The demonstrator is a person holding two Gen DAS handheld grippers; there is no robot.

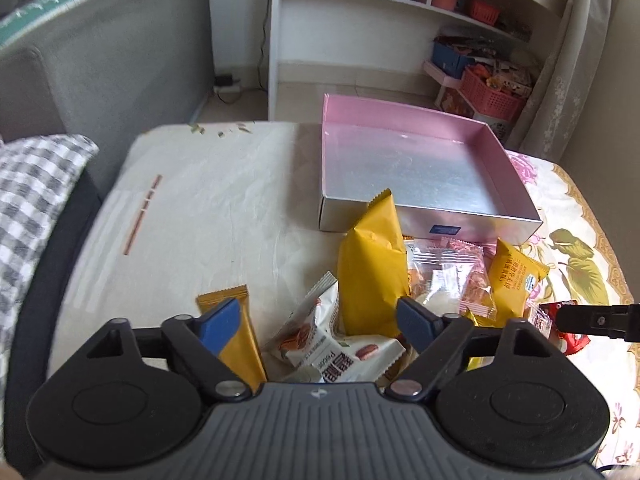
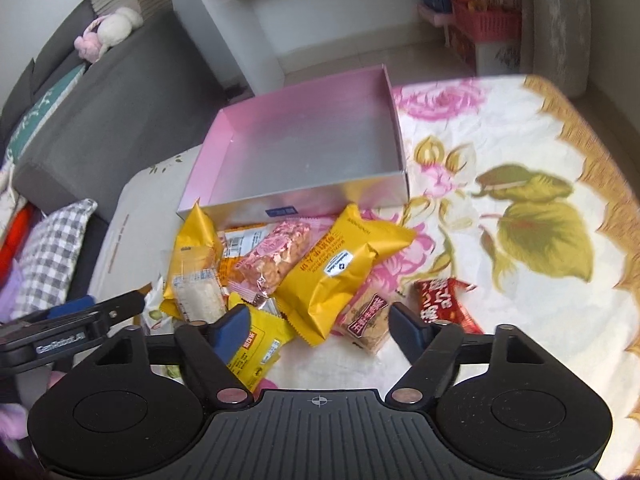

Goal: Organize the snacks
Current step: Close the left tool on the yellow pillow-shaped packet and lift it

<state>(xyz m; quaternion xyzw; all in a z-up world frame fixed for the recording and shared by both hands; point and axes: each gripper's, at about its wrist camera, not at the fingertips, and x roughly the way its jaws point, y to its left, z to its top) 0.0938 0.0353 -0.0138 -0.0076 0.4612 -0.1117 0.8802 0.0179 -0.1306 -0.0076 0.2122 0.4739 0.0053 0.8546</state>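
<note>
A heap of wrapped snacks lies on the table in front of an empty box point(image 1: 420, 176) with pink walls and a silver floor. My left gripper point(image 1: 318, 320) is open above white nut packets point(image 1: 320, 346). Its left finger overlaps a yellow-orange bar point(image 1: 240, 340), and a tall yellow packet point(image 1: 372, 272) stands by its right finger. My right gripper point(image 2: 320, 328) is open over a big yellow packet point(image 2: 340, 276), a brown packet point(image 2: 368, 320) and a small yellow packet point(image 2: 258, 354). A red packet point(image 2: 444, 300) lies just outside its right finger. Neither gripper's pads press on anything.
The box point(image 2: 304, 152) sits at the table's far edge on a flowered cloth point(image 2: 520, 208). A grey sofa point(image 1: 100, 60) with a checked cushion point(image 1: 36, 184) is at the left, and white shelves point(image 1: 400, 20) with pink baskets stand behind. Bare cloth lies to the right of the heap.
</note>
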